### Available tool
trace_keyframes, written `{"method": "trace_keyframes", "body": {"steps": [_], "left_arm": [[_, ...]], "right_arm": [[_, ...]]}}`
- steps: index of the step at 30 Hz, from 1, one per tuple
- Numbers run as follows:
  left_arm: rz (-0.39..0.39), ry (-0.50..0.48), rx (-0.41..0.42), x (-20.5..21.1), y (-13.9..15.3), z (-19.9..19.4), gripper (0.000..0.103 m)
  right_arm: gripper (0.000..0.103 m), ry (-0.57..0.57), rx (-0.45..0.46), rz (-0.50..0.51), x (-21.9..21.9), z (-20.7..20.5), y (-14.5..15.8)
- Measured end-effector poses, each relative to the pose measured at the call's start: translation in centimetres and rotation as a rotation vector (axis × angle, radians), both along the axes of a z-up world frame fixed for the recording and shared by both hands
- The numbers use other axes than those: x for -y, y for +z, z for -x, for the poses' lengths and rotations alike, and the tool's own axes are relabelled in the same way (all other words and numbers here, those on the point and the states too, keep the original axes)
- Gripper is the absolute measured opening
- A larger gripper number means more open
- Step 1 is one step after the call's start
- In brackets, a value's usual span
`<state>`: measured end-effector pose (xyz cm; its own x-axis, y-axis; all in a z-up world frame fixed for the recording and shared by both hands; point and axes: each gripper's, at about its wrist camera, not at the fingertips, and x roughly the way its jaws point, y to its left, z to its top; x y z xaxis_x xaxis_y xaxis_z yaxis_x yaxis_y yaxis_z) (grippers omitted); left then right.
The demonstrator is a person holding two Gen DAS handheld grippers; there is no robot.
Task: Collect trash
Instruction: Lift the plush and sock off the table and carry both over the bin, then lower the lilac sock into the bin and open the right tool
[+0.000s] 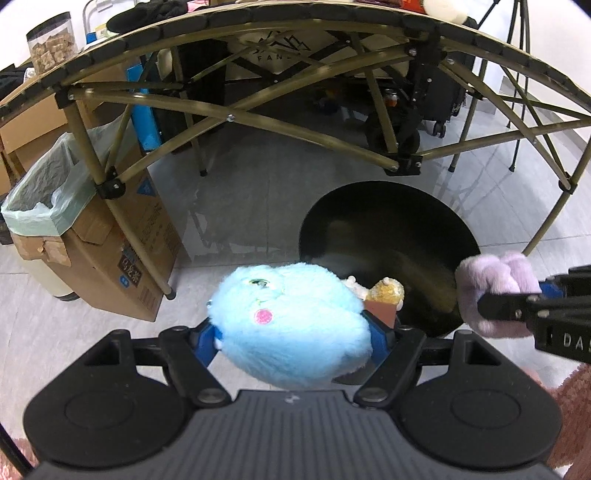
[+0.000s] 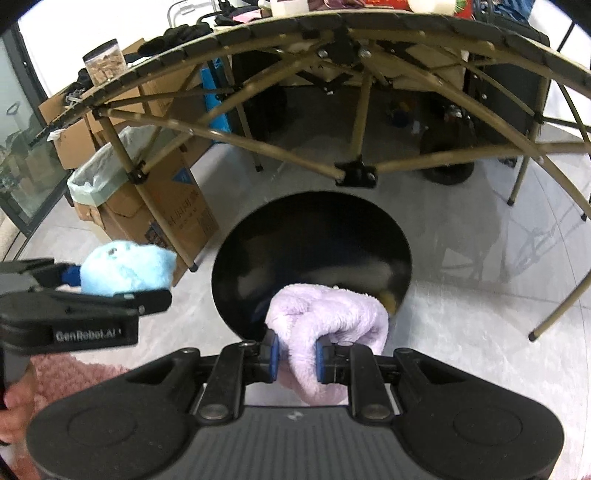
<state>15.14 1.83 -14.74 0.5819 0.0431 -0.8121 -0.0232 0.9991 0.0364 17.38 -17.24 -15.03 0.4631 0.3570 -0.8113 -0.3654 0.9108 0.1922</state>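
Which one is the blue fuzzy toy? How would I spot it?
Find the round black bin on the floor before the folding table. Left of it, the left gripper pinches the blue fuzzy toy. It's sky blue with a pink cheek; the other held plush is lilac.

The blue toy (image 1: 291, 325) is long, fluffy plush, and the lilac toy (image 2: 325, 321) just right of it is a shorter, towel-like pile; both are clamped by matt black plastic grippers with smooth blue pads (image 1: 378, 338). The round black bin (image 2: 314, 254) beside the blue toy looks like smooth, glossy plastic, though blur makes that uncertain. Left of the blue toy stands a matt brown cardboard box (image 1: 122, 266) lined with thin, crinkled pale-green film, behind dull bronze metal table tubing (image 1: 88, 147), on a polished grey tile floor (image 1: 243, 206).
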Motion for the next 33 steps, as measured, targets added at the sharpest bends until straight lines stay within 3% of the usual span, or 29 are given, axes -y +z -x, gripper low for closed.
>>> {"method": "trace_keyframes", "body": {"steps": [15, 24, 33], "left_arm": [[0.005, 0.067, 0.030, -1.7, 0.3, -2.0, 0.076], [-0.014, 0.136, 0.033, -3.6, 0.0, -3.5, 0.076], [-0.018, 0.135, 0.033, -3.6, -0.1, -3.5, 0.076]], "right_arm": [[0.017, 0.033, 0.062, -0.011, -3.0, -4.0, -0.9], [0.017, 0.040, 0.065, 0.002, -4.7, -6.1, -2.8], [0.019, 0.059, 0.045, 0.021, -5.2, -6.2, -3.5]]}}
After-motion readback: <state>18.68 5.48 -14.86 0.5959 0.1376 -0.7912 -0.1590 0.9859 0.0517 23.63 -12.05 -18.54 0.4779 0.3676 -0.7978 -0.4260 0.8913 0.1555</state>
